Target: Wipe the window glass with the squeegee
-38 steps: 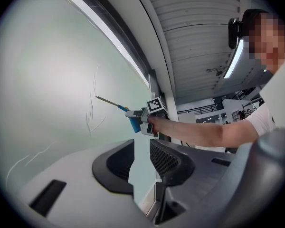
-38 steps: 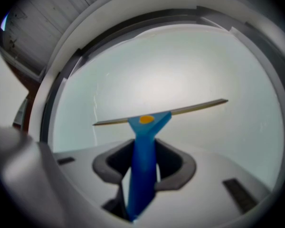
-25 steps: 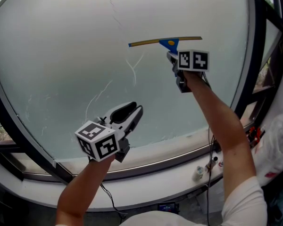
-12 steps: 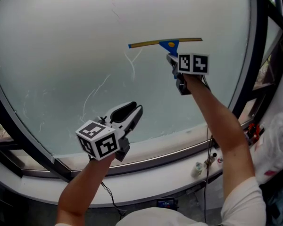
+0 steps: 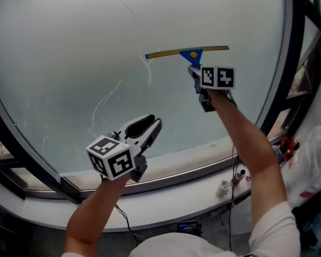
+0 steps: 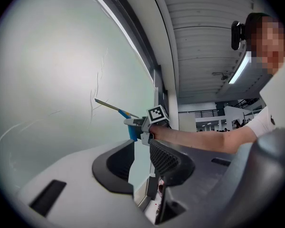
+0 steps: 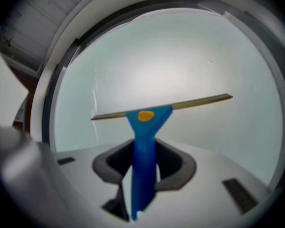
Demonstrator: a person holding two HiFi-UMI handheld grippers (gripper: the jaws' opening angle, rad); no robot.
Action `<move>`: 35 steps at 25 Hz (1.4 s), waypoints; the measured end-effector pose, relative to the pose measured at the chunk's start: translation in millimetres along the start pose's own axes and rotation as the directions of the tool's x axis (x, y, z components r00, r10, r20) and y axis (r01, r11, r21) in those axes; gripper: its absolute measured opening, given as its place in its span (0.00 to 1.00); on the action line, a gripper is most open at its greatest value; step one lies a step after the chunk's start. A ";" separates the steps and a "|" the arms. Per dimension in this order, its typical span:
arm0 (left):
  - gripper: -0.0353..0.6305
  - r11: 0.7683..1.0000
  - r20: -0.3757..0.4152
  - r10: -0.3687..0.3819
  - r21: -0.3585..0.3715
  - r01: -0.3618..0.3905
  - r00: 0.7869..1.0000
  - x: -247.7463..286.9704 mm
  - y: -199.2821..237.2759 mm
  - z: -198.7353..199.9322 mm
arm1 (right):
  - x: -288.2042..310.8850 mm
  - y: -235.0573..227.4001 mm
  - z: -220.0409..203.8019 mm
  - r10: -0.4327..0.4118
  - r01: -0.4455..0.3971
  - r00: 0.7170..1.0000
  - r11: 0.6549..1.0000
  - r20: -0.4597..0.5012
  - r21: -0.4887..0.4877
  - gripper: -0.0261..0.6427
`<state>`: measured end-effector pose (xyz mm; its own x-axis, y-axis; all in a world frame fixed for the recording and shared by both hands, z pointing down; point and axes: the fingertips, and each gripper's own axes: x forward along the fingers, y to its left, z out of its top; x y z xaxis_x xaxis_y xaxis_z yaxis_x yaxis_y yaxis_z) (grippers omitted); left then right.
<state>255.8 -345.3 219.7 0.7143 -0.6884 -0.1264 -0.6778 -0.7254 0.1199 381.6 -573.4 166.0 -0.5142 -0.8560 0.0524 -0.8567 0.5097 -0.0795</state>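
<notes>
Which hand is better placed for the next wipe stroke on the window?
Right. The right tool is shut on the squeegee handle, with the blade lying across the window glass. The left tool is open, holds nothing, and hangs lower, near the sill.

**A:** What are the grippers like?

**B:** The left gripper (image 5: 152,125) has a pale grey shell. Its pads (image 6: 165,156) are black, and one has a fine grid texture. The right gripper (image 5: 193,70) is built the same.

**A:** Any markings?

**B:** Each has a white cube with black square markers, the left cube (image 5: 111,159) and the right cube (image 5: 218,77).

**A:** Cables?

**B:** A thin black cable (image 5: 124,223) runs under the left arm.

**A:** Clothing?

**B:** A short white sleeve (image 5: 275,228), and a black camera (image 6: 236,33) on the head.
</notes>
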 end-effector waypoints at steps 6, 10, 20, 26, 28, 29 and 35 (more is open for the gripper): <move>0.24 1.000 -0.011 0.003 -0.016 -0.003 1.000 1.1 2.1 -8.2 | 2.1 -2.1 -18.0 0.002 -0.002 1.000 1.000 -0.019 0.008 0.26; 0.24 1.000 -0.020 0.002 -0.028 -0.002 1.000 0.8 3.6 -16.1 | 4.2 -1.8 -34.6 0.005 -0.005 0.999 1.000 -0.040 0.012 0.26; 0.24 0.998 -0.056 0.009 -0.057 -0.012 0.998 4.8 9.8 -38.0 | 8.0 -8.1 -69.9 -0.001 0.002 0.996 1.000 -0.093 0.006 0.25; 0.24 0.997 -0.069 0.005 -0.074 -0.010 0.998 7.8 10.1 -48.4 | 8.6 -11.2 -89.4 -0.002 0.001 0.993 1.000 -0.121 -0.009 0.25; 0.24 0.997 -0.074 0.004 -0.079 -0.010 0.997 8.6 10.2 -52.2 | 8.1 -12.6 -95.8 -0.003 0.002 0.992 1.000 -0.129 -0.012 0.25; 0.24 0.997 -0.076 0.003 -0.082 -0.010 0.997 8.9 10.1 -54.4 | 7.7 -13.3 -98.8 -0.004 0.002 0.991 1.000 -0.133 -0.014 0.25; 0.24 0.994 -0.092 0.004 -0.104 -0.014 0.996 12.1 13.8 -67.3 | 10.2 -17.6 -118.9 -0.007 0.004 0.986 1.000 -0.168 -0.018 0.25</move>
<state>266.8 -363.7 286.1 0.7242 -0.6887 -0.0350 -0.6660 -0.7117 0.2234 386.5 -580.9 286.3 -0.5081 -0.8328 0.2197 -0.8592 0.5080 -0.0614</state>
